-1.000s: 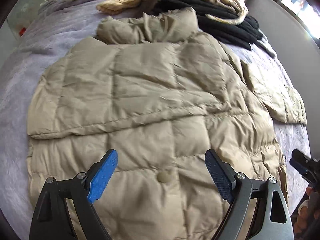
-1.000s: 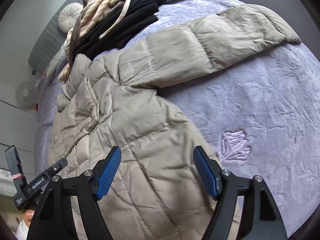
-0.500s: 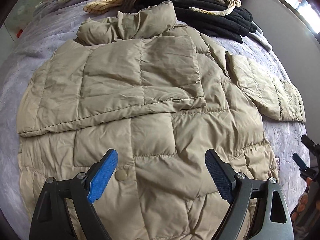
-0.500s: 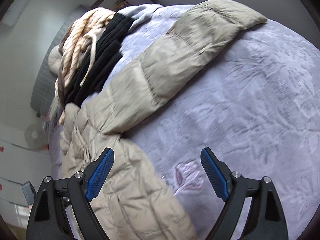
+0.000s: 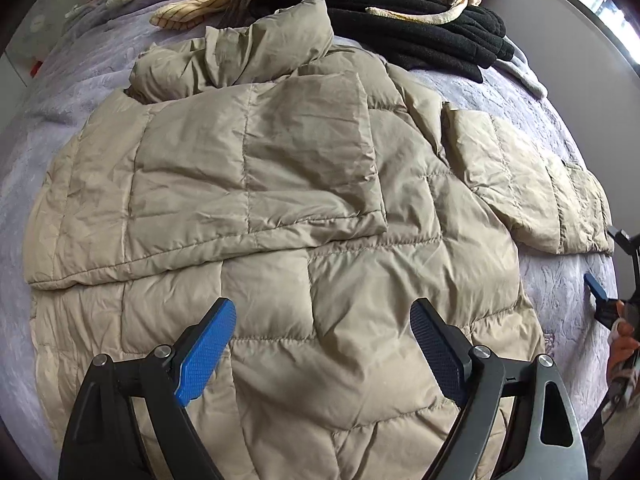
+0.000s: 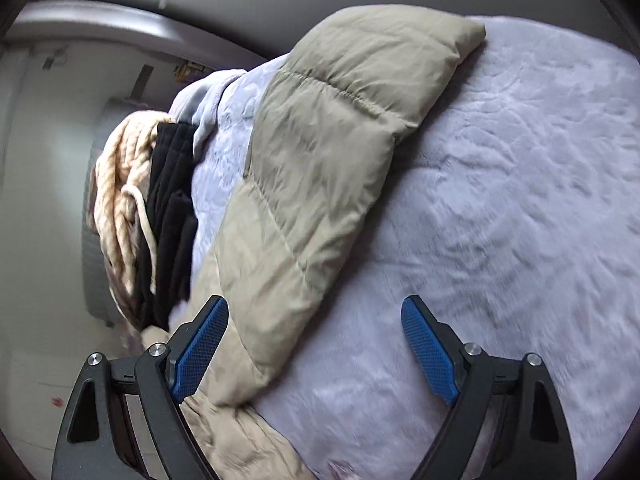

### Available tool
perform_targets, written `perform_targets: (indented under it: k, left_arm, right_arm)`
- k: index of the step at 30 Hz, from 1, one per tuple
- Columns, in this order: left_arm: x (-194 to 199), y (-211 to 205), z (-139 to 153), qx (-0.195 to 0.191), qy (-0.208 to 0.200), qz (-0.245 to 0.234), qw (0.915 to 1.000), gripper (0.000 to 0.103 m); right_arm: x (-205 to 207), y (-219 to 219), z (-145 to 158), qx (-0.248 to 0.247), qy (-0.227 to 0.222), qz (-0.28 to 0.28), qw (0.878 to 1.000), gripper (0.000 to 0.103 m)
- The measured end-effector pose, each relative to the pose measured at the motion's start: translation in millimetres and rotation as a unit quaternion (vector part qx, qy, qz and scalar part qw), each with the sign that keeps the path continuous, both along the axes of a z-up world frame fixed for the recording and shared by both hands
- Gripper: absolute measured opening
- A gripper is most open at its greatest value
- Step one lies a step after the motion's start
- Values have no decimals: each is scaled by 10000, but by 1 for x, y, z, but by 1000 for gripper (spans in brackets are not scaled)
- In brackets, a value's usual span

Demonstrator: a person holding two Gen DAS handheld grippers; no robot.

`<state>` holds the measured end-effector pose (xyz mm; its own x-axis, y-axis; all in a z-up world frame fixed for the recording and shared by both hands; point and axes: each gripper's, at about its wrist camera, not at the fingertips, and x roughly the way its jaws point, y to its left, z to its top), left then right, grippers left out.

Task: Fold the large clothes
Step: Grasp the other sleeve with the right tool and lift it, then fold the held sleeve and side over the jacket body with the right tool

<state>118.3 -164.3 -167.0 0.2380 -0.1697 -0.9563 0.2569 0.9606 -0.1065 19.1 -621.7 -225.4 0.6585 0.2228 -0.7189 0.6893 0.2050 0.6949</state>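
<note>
Lavender bed (image 5: 560, 128) bearing a beige quilted jacket (image 5: 280, 208); beyond it black clothes (image 5: 420, 36) and, seemingly, a cream garment (image 5: 192, 12).

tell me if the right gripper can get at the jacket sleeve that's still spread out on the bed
Probably yes. The right gripper is open, and the sleeve lies flat on the blanket just ahead of it with nothing on top or in between.

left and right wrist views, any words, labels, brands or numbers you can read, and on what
None can be read in either view now.
Beige puffer jacket: no label or logo showing.
Left gripper and right gripper: no markings visible.
Lavender blanket: embossed pattern only, no text.
</note>
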Motion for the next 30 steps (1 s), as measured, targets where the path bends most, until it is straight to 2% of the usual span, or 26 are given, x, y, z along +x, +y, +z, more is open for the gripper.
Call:
perform_targets:
  k: [4,10,11,12,13,14,18,21,24,27,30]
  left_arm:
    - [6,-3,1,55,-79,-17,10000,89]
    - [14,0,4,-37,-153,70,9999,89]
    - [14,2,6,-47,-170,86,9998,89]
    - [15,5,8,-48,-184,100,9998,89]
    - [15,8,9,-43,-201,115,9997,89]
    - [16,12,12,-34,-233,129,9996,89]
    - [19,32,22,54,-449,246,9987,89]
    - [22,53,27,97,-597,442,9972,89]
    - [24,77,30,118,-679,672,9954,89]
    - [25,105,34,122,-749,933,9927,89]
    - [26,132,35,171,-817,1182,9895,89]
  right_arm:
    - [20,-20,-13,336,-349,-340,9982,90]
    - [48,-35,-23,653,-524,-666,9943,88]
    - [51,-35,-25,758,-577,-670,9932,70]
    - [57,-32,-28,964,-621,-618,9915,34]
    - [62,-30,-29,1103,-640,-569,9902,17]
    - [64,-26,-29,1157,-700,-538,9893,9]
    - [85,-5,3,920,-1037,-144,9902,9]
    - [116,24,40,534,-1269,493,9892,9]
    - [153,66,78,53,-1475,1230,9814,9]
    - [192,126,119,-620,-1696,2120,9604,9]
    - [225,206,156,-1580,-1843,3143,9178,9]
